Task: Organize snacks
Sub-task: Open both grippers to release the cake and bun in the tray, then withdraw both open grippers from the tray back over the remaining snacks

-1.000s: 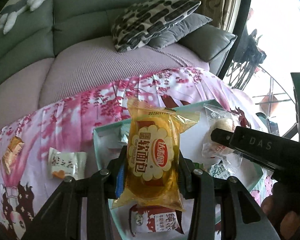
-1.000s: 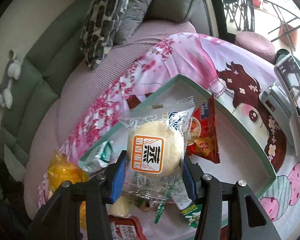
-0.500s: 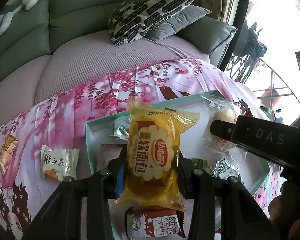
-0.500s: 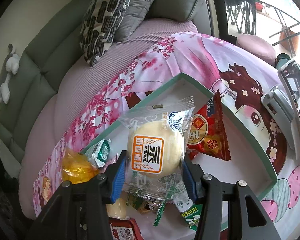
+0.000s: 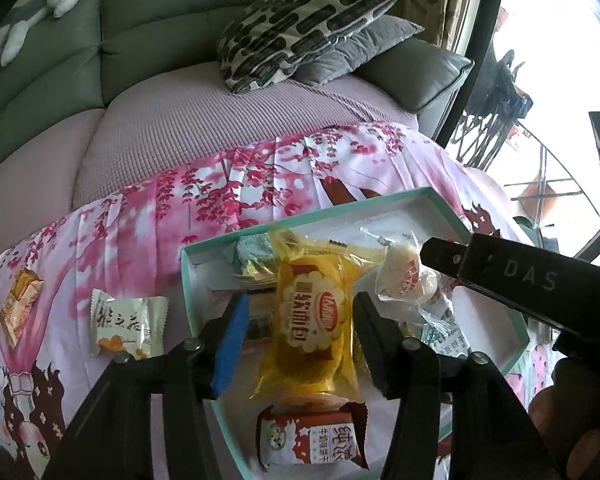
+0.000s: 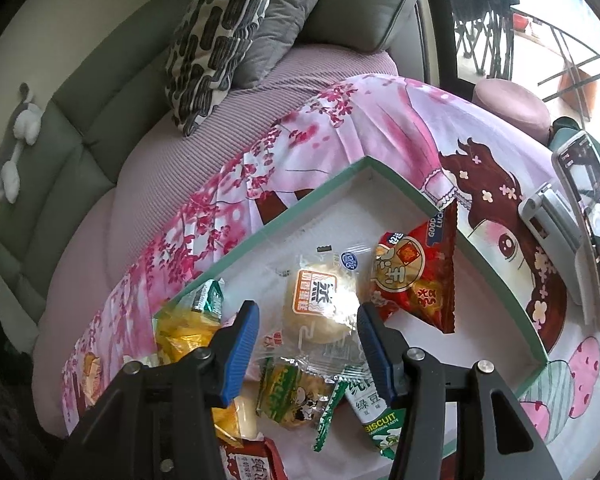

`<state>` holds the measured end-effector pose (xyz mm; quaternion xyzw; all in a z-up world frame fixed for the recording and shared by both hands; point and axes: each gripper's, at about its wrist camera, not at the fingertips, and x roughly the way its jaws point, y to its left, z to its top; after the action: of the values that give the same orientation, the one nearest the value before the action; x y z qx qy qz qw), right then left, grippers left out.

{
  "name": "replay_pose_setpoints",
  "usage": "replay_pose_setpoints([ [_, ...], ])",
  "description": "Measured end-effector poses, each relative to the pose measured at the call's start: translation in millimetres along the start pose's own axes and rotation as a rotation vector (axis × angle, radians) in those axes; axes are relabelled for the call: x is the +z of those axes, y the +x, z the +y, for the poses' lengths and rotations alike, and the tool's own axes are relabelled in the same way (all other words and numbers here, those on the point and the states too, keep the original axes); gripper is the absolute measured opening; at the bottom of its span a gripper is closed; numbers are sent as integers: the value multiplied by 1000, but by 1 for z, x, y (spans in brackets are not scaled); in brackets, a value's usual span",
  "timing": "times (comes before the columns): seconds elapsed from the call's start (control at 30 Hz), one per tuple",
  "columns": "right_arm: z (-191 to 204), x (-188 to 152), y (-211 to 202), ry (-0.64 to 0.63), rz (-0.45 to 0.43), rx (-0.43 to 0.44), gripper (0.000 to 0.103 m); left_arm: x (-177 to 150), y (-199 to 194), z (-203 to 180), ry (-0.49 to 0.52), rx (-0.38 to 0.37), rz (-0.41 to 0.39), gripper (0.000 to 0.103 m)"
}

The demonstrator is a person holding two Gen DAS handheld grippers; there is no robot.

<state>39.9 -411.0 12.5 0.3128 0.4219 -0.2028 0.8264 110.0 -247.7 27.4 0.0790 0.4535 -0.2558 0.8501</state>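
A teal-rimmed white box (image 5: 187,280) (image 6: 496,240) lies on the pink blossom cloth. My left gripper (image 5: 296,320) is open over its left end; the yellow soft-bread packet (image 5: 314,328) lies loose between the fingers on other snacks. My right gripper (image 6: 306,332) is open; the clear-wrapped round bun (image 6: 320,308) lies in the box between its fingers, also showing in the left wrist view (image 5: 406,280). A red snack bag (image 6: 420,276), green biscuit packets (image 6: 376,412) and a red-white milk biscuit pack (image 5: 312,440) lie in the box.
On the cloth left of the box lie a white wrapped snack (image 5: 128,326) and an orange one (image 5: 18,300). A phone (image 6: 592,216) on a stand sits right of the box. A grey sofa with cushions (image 5: 300,32) is behind.
Both grippers have opened. The yellow bread packet and the bun have dropped from the fingers into the box.
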Motion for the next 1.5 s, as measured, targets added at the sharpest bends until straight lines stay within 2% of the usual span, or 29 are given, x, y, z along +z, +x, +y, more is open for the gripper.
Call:
replay_pose_setpoints([
  [0.07,1,1,-4,0,-7,5,55,2,-9,3,-3,1,-15,56],
  [0.2,2,1,-8,-6,-11,-2,55,6,-22,14,-24,22,-39,65],
  [0.33,7,-2,-5,-41,15,-12,56,6,-27,32,-77,53,-50,66],
  [0.47,17,-5,-3,-84,28,2,60,5,-23,51,-121,100,-41,77],
  [0.53,21,-7,-3,-101,26,9,70,4,-22,60,-144,118,-39,81],
  [0.67,27,-8,-3,-126,17,25,80,2,-23,75,-182,160,-60,93],
  [0.73,28,-8,-3,-129,14,26,92,2,-23,79,-197,172,-70,94],
  [0.83,28,-9,-4,-132,8,24,101,1,-23,84,-213,195,-78,95],
  [1.27,23,-7,-2,-113,8,6,103,-3,-21,99,-277,206,-89,101],
  [1.5,37,-9,-9,-148,-9,23,103,-5,-36,121,-375,201,-137,101],
])
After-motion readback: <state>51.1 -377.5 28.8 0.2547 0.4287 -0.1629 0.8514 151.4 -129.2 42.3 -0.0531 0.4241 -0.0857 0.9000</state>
